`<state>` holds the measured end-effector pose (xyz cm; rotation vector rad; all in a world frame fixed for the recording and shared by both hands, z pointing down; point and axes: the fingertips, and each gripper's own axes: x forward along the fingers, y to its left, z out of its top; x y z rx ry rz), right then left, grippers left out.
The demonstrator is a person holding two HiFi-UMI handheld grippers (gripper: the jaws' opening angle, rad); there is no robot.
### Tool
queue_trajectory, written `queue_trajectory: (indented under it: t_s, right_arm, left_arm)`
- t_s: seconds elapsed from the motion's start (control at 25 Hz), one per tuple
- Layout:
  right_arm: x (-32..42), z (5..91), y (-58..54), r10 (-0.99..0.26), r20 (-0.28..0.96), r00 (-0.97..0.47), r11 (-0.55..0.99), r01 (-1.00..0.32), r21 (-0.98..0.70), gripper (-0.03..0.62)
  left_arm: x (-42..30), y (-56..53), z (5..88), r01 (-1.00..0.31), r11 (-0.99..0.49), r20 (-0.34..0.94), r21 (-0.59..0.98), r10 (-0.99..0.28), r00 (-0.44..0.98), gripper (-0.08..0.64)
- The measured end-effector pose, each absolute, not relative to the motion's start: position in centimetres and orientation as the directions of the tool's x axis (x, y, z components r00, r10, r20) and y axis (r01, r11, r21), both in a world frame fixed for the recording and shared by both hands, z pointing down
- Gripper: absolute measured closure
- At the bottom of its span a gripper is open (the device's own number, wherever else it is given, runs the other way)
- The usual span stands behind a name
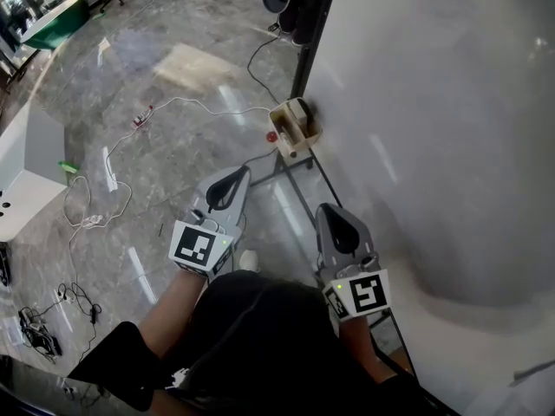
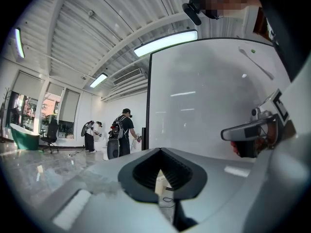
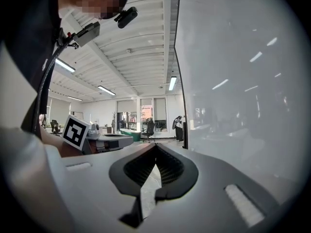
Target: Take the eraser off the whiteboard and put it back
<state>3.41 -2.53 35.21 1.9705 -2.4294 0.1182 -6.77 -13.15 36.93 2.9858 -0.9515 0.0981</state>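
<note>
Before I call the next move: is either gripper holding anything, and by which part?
Nothing is held. The left gripper and right gripper both have jaws together with nothing between them; the eraser sits on the whiteboard.

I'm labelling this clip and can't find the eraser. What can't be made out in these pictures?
- Head view: contents of the small holder at the edge of the whiteboard, too small to tell.
- Head view: red item beside it, too small to name.
- Left gripper view: what may be that holder, mostly hidden behind the shut left gripper.
</note>
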Motion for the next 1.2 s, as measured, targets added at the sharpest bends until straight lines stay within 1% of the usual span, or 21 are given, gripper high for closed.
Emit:
queue_trajectory:
  t_s: [0.36, 0.6, 0.84, 0.96, 1.2]
  right_arm:
    - [0.7, 35.8, -6.0, -0.984, 0.064, -0.166, 0.163, -0.985, -0.050, 0.583]
    - [0.3, 36.3, -7.3, -0.987, 0.062, -0.151, 0.147, -0.987, -0.060, 0.583]
    - [2.3, 36.5, -7.2, -0.991, 0.061, -0.119, 0.115, -0.991, -0.070, 0.583]
    - [3.4, 36.7, -7.0, -0.992, 0.061, -0.112, 0.107, -0.992, -0.072, 0.583]
    - [5.3, 36.2, -8.3, -0.993, 0.040, -0.110, 0.108, -0.993, -0.046, 0.583]
  left_arm:
    - [-10.2, -17.1, 38.0, -0.559, -0.829, 0.074, -0.012, -0.558, 0.827, 0.555]
    - [-10.2, -18.4, 38.9, -0.531, -0.848, 0.076, -0.002, -0.529, 0.845, 0.555]
    - [-8.1, -19.0, 39.0, -0.512, -0.859, 0.086, -0.022, -0.511, 0.855, 0.555]
    - [-6.6, -19.0, 38.9, -0.500, -0.866, 0.074, -0.028, -0.500, 0.863, 0.554]
    - [-2.9, -19.5, 40.1, -0.468, -0.882, 0.090, -0.059, -0.471, 0.877, 0.554]
